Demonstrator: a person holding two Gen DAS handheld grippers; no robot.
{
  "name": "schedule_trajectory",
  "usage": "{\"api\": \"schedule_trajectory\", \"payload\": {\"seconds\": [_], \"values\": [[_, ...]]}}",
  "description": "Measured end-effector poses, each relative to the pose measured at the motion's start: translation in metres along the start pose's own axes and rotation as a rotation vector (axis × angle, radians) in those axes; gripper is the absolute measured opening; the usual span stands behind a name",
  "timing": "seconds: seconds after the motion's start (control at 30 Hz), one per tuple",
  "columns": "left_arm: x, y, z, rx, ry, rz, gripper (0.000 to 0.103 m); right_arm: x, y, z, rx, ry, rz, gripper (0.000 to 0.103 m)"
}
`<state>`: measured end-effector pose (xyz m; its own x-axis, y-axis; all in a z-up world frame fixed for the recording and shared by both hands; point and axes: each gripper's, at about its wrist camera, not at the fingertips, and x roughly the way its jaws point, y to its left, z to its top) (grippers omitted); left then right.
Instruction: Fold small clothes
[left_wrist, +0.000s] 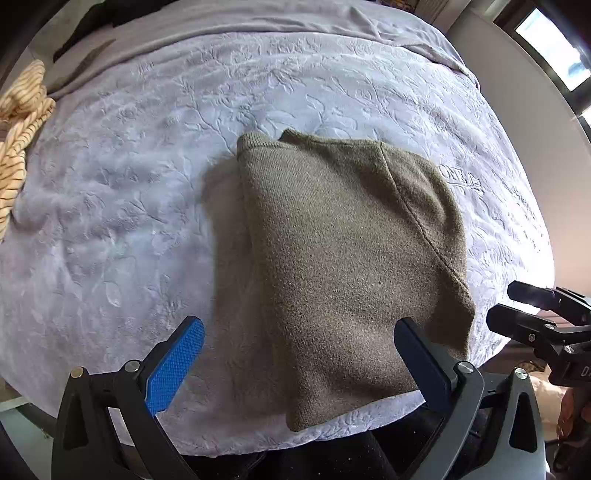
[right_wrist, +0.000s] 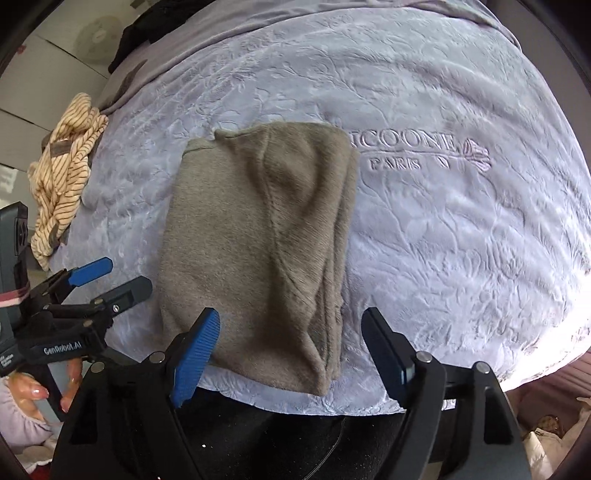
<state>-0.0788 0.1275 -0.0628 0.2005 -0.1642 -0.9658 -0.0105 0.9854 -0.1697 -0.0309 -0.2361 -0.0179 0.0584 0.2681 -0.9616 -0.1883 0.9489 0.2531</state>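
An olive garment (left_wrist: 332, 258) lies folded at the near edge of the bed (left_wrist: 110, 221). The left gripper (left_wrist: 299, 332) and right gripper (right_wrist: 291, 325) hover above it, jaws spread, empty.

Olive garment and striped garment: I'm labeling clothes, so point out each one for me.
olive garment (left_wrist: 343, 258), left wrist view, middle of its folded top layer.
striped garment (right_wrist: 62, 184), right wrist view, middle of the crumpled heap.
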Motion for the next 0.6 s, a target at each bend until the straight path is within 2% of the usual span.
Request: {"api": "schedule_trajectory", "payload": {"seconds": [0.07,0.17,0.2,0.47,0.6], "values": [[-0.003,0.000,0.000,-0.003,-0.010,0.012,0.103,-0.001,0.004,0.001,0.003,-0.009,-0.004,0.087],[-0.006,0.001,0.000,-0.020,-0.011,0.036,0.103,-0.003,0.009,0.003,0.014,-0.035,-0.023,0.101],[-0.006,0.002,0.001,-0.027,-0.008,0.044,0.103,-0.003,0.009,0.003,0.016,-0.043,-0.030,0.103],[-0.008,0.003,0.001,-0.046,0.006,0.095,0.103,-0.006,0.008,0.007,0.050,-0.046,-0.049,0.103],[-0.009,0.004,0.002,-0.066,0.020,0.108,0.103,-0.005,0.013,0.006,0.040,-0.037,-0.091,0.103]]}}
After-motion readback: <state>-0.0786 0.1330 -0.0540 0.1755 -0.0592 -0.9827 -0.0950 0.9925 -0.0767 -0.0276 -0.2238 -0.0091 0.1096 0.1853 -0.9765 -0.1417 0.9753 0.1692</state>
